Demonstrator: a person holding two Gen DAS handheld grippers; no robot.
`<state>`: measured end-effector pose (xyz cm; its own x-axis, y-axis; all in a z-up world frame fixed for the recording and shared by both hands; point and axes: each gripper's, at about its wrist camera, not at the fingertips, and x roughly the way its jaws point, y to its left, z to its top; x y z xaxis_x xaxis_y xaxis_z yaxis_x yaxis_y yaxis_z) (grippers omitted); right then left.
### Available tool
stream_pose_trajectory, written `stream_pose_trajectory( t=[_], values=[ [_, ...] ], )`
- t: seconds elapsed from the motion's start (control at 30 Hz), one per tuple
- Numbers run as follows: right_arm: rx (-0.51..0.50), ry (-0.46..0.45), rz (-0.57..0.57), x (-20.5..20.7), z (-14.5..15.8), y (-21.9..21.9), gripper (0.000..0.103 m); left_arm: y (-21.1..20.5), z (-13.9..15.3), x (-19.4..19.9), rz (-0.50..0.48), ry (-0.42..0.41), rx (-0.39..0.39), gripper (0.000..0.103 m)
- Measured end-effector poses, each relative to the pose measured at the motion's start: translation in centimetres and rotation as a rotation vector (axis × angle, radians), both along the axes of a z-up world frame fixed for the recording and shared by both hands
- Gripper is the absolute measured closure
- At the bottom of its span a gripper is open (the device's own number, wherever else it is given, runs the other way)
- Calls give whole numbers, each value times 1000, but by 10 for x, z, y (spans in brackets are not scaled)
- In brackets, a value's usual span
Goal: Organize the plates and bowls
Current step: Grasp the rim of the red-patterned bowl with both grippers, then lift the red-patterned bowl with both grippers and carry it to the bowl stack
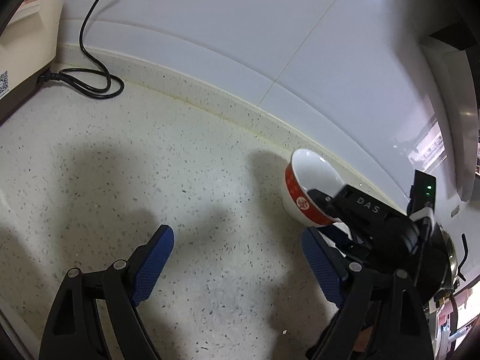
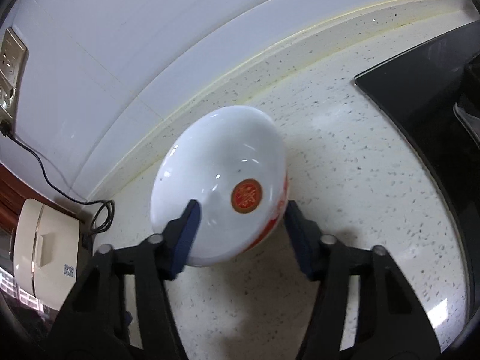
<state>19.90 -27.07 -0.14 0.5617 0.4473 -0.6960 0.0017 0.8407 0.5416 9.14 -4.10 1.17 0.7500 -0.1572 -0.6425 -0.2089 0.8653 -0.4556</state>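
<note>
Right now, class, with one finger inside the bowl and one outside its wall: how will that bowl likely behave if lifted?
The bowl looks like glossy glazed ceramic, so it is probably stiff, slippery against the right gripper, and liable to chip if dropped. It already sits tilted on the counter, so held by one wall it may swing or tip. The left gripper is open and empty.

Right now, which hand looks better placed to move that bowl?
Right. Its tongs straddle the bowl's rim, one finger inside. The left tongs are open over bare counter.
</note>
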Motion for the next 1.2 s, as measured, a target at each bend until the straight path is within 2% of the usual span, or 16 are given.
stream_pose_trajectory(
  t=[0.07,0.2,0.43,0.5,0.73,0.87,0.93,1.03,1.13,1.2],
  values=[
    [21,10,13,-1,-2,-5,71,3,1,0,2,0,-6,15],
    [70,56,73,-9,-6,-14,79,5,-1,2,-15,0,-23,15],
    [67,70,216,-40,0,-10,79,3,-3,6,-50,17,-29,15],
    [67,60,228,-50,0,-9,79,4,-3,8,-45,36,-22,15],
    [2,7,229,-82,1,4,68,3,-15,16,-64,106,-3,17],
    [23,13,226,-86,-1,4,67,-6,-17,15,-76,125,48,29],
    [30,7,221,-92,-1,1,66,-9,-17,14,-78,124,63,32],
    [53,-2,212,-102,-5,-1,65,-12,-18,16,-96,130,84,42],
    [74,-4,204,-105,-8,-4,65,-20,-18,15,-131,144,93,57],
    [51,-34,198,-106,-4,-1,67,-25,-20,14,-156,145,96,69]
  ],
)
